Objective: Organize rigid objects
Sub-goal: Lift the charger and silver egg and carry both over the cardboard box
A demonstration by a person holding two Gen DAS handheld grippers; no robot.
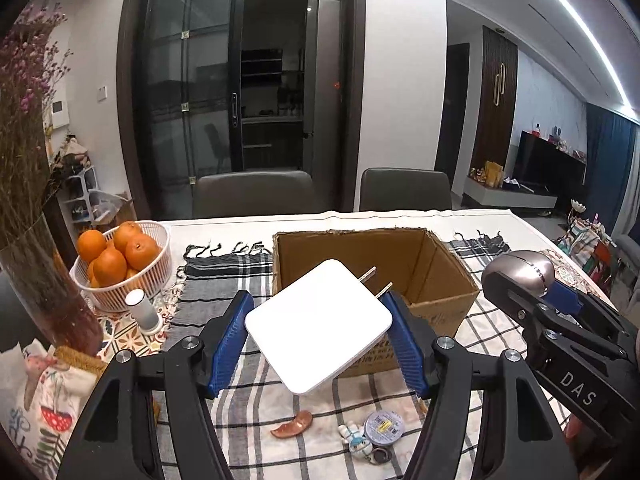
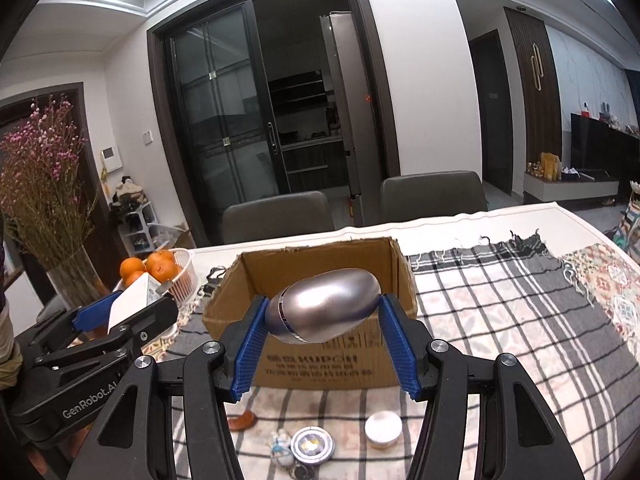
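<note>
Left gripper (image 1: 318, 330) pinching stiff white square box (image 1: 318, 322) across opposite corners, likely light; right gripper (image 2: 322, 334) clamped endwise on smooth metallic egg-shaped object (image 2: 324, 306), probably slippery, above cardboard box (image 2: 312, 368).

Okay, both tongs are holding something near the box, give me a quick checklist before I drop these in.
1. Left tongs grip the white square by both side edges: ok.
2. Right tongs clamp the metal egg-shaped thing end to end: ok.
3. Box open on top: ok.
4. Box free of other items: cannot tell, sticks show behind the square.
5. Both loads lifted clear of the cloth: ok.
6. Tongs apart from each other: ok.
</note>
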